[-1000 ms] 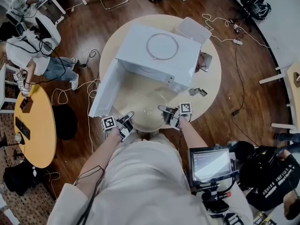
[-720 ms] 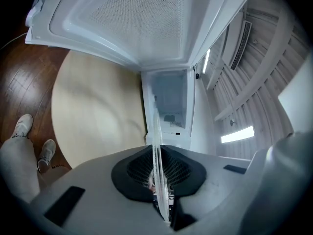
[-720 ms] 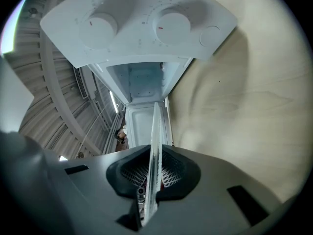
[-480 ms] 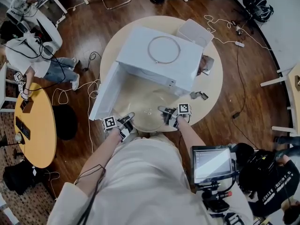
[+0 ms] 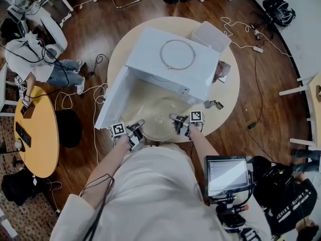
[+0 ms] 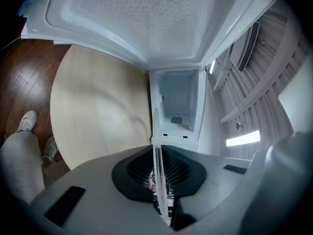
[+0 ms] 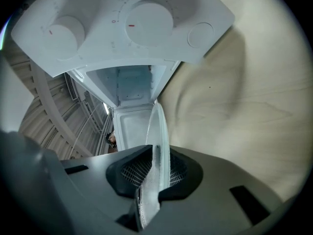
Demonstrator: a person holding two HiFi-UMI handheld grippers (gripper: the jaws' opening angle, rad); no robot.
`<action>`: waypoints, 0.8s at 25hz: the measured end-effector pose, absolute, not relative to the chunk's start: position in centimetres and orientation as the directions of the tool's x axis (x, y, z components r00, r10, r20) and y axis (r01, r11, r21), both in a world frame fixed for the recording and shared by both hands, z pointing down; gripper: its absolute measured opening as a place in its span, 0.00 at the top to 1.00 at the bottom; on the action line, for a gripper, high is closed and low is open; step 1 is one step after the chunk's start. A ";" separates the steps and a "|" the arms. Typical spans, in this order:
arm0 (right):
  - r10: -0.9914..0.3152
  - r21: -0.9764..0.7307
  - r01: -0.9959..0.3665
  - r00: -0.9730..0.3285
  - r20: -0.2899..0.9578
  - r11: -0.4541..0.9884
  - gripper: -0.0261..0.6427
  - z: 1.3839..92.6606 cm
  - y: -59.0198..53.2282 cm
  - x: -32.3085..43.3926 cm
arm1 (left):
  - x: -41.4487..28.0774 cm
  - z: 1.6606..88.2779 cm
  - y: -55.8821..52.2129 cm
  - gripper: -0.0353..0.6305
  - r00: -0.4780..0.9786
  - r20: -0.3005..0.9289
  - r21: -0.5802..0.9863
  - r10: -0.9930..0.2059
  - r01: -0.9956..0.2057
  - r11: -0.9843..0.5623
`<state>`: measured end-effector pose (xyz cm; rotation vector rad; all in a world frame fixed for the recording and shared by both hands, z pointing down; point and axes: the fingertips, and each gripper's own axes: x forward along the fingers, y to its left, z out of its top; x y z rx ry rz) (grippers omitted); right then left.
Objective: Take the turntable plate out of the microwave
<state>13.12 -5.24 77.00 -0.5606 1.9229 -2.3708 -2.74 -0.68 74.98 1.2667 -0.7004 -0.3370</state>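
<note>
The white microwave [image 5: 168, 59] stands on the round beige table [image 5: 225, 97] with its door [image 5: 111, 99] swung open to the left. The clear glass turntable plate [image 5: 156, 118] is outside the cavity, held level just in front of it over the table's near edge. My left gripper [image 5: 134, 129] is shut on the plate's left rim and my right gripper [image 5: 178, 120] on its right rim. In the left gripper view the plate [image 6: 157, 165] shows edge-on between the jaws [image 6: 159, 180], with the empty cavity [image 6: 178, 102] behind. The right gripper view shows the plate [image 7: 157, 131] clamped in the jaws [image 7: 154, 173].
A thin ring [image 5: 177, 54] lies on top of the microwave. Behind it to the right sits a white box [image 5: 209, 34], with small items [image 5: 213, 104] on the table's right side. A person sits by a yellow table [image 5: 35, 134] at left. A monitor [image 5: 225, 174] stands near my right.
Both grippers have sunk a little toward the table with the plate still held between them. Their grip looks the same.
</note>
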 end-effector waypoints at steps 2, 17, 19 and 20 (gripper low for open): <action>-0.243 -0.948 -0.202 -0.934 0.263 -0.248 0.91 77.6 -5.2 13.2 | -2.7 75.2 -0.7 0.89 0.749 0.295 0.946 -0.594 -0.144 0.289; -0.186 -0.912 -0.256 -0.927 0.325 -0.319 0.91 80.1 -5.0 12.7 | -3.0 77.3 -0.4 0.89 0.716 0.380 0.911 -0.585 -0.180 0.371; -0.183 -0.908 -0.261 -0.925 0.332 -0.329 0.91 80.4 -4.9 12.7 | -3.0 77.6 -0.3 0.89 0.713 0.387 0.908 -0.585 -0.184 0.377; -0.182 -0.906 -0.261 -0.925 0.333 -0.333 0.91 80.6 -4.8 12.7 | -3.0 77.7 -0.3 0.89 0.711 0.390 0.907 -0.585 -0.186 0.378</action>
